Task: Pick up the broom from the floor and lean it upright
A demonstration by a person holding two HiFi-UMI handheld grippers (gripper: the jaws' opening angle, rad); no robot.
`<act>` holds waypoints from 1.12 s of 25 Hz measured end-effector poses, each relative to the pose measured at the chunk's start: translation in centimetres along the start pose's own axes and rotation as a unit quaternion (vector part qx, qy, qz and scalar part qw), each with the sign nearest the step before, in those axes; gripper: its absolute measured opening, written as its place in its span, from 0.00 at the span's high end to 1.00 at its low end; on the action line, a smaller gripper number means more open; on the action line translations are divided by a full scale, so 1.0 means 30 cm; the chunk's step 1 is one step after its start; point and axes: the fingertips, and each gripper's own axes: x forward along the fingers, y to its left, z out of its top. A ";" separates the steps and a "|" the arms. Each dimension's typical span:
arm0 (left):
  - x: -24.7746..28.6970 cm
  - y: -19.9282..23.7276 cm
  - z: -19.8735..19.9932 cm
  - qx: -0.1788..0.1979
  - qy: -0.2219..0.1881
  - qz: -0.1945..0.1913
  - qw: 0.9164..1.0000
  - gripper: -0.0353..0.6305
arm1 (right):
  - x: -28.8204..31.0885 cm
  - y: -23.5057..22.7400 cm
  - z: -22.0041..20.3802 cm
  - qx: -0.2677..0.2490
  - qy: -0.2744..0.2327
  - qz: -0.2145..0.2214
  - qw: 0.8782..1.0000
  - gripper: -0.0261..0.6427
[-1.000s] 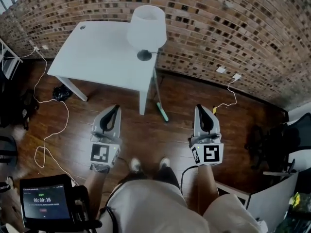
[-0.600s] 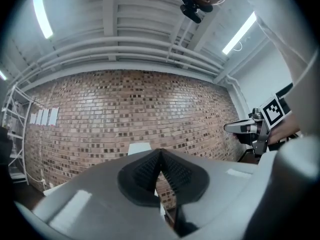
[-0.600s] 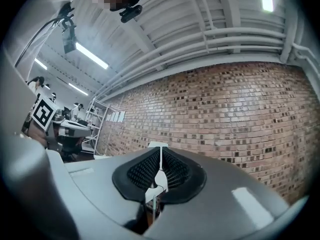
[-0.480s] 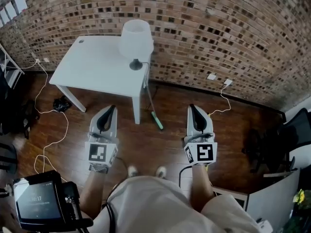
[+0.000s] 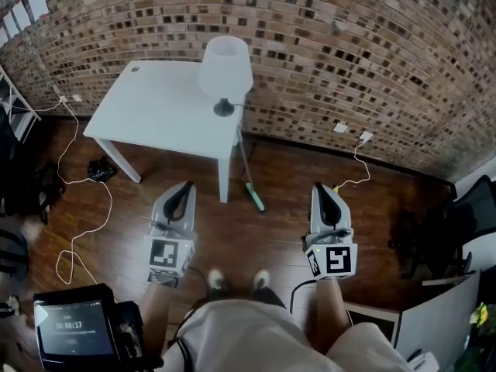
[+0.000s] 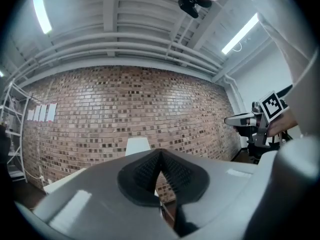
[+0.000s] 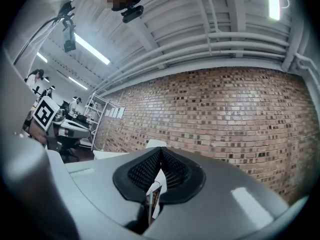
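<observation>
Broom (image 5: 249, 178) leans on white table (image 5: 155, 107) right edge, green head on floor (image 5: 263, 231). Far, between, clear of left gripper (image 5: 184, 187) and right gripper (image 5: 323, 191); both closed, empty.

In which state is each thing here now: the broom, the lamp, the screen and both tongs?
Broom: leaning upright against the table corner, green head down.
Lamp: upright on the table.
Screen: on, showing a timer.
Left tongs: shut, empty.
Right tongs: shut, empty.
</observation>
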 end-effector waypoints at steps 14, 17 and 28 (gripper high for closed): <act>-0.334 -0.267 0.005 0.006 0.014 -0.010 1.000 0.94 | -0.401 0.036 0.018 0.021 -0.007 -0.011 1.000 0.94; -0.408 -0.399 0.061 -0.007 0.010 -0.005 1.000 0.94 | -0.527 0.017 0.047 0.020 -0.012 0.002 1.000 0.94; -0.813 -0.807 0.213 -0.003 -0.010 -0.001 1.000 0.94 | -1.064 0.000 0.063 0.064 0.007 0.032 0.997 0.94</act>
